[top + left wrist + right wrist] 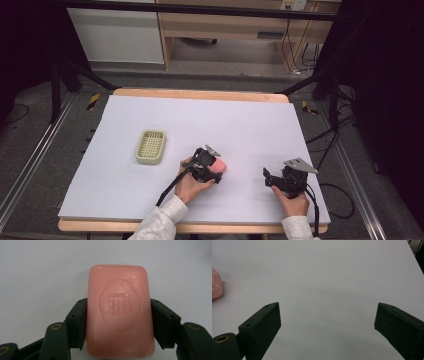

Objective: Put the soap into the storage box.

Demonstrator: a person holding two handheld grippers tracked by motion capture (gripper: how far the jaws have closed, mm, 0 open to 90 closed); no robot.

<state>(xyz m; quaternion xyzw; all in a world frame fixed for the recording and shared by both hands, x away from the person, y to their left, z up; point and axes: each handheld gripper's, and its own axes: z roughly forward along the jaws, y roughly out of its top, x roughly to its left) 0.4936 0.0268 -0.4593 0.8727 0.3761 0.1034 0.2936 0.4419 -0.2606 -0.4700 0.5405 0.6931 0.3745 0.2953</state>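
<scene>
A pink bar of soap (120,312) with an embossed oval stamp lies flat on the white sheet, and my left gripper (118,308) is shut on it, one black jaw pressed against each long side. In the high view the soap (221,165) pokes out to the right of the left gripper (214,169) near the table's middle. My right gripper (267,178) rests low over the sheet at the front right, open and with nothing in it (327,315). The soap's edge (215,283) peeks in at the far left of the right gripper view.
A pale green slotted soap dish (151,147) sits on the white sheet (200,120) to the left of the soap, with nothing in it. Bare sheet lies between the grippers and at the back. Cables trail off the table's front and right edges.
</scene>
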